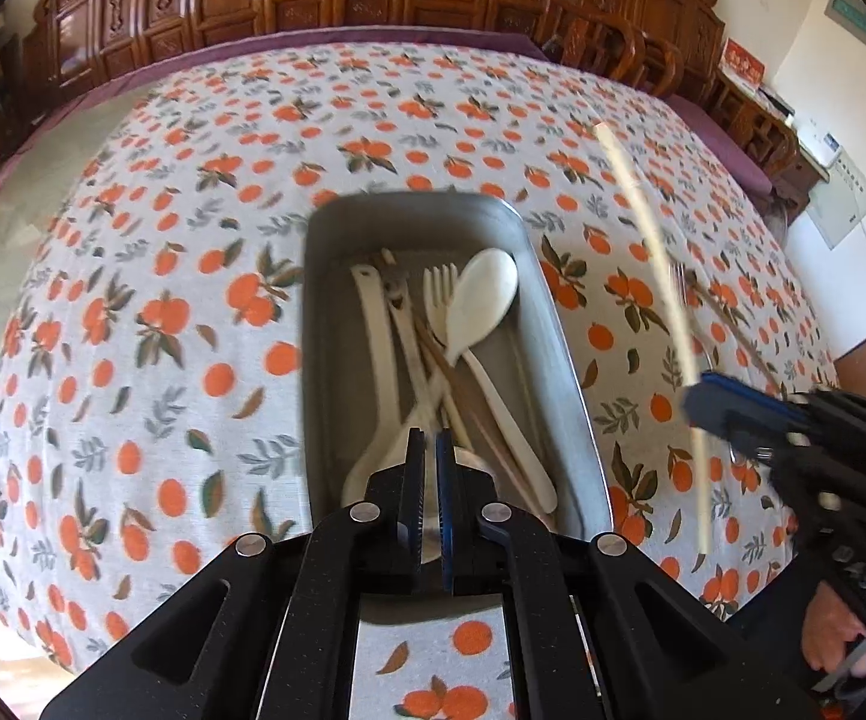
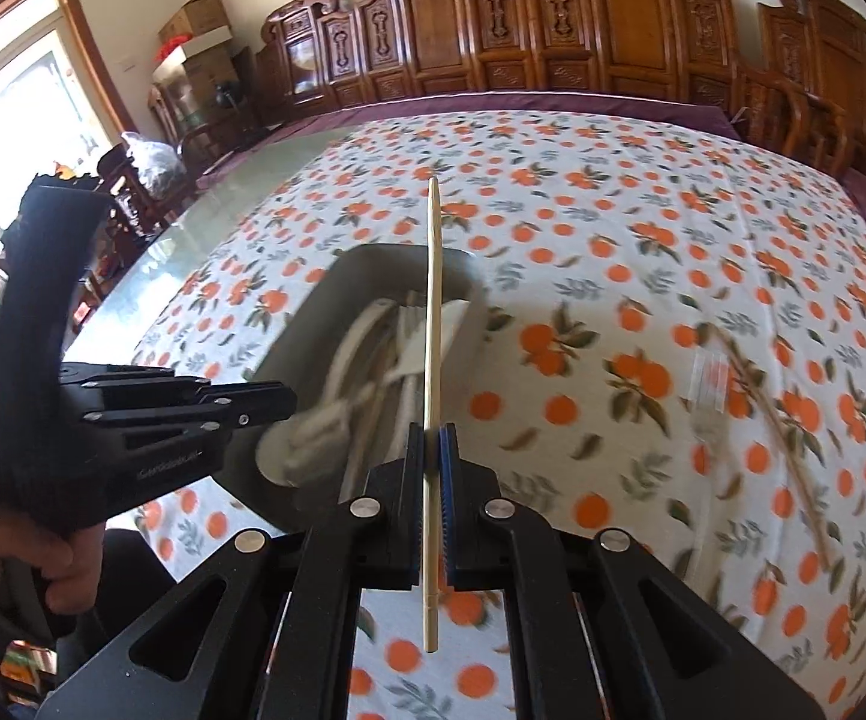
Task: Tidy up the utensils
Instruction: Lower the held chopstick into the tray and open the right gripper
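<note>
Pale wooden chopstick (image 2: 431, 324) clamped upright in right tool (image 2: 431, 450).

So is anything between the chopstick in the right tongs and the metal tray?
Nothing visible. The chopstick in the right tongs hangs beside the open tray, which already holds utensils.

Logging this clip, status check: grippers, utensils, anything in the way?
Left gripper shut, empty, over the tray. Right gripper shut on a chopstick, beside the tray. Spoons and fork already in. Another utensil on the cloth. Path clear.
</note>
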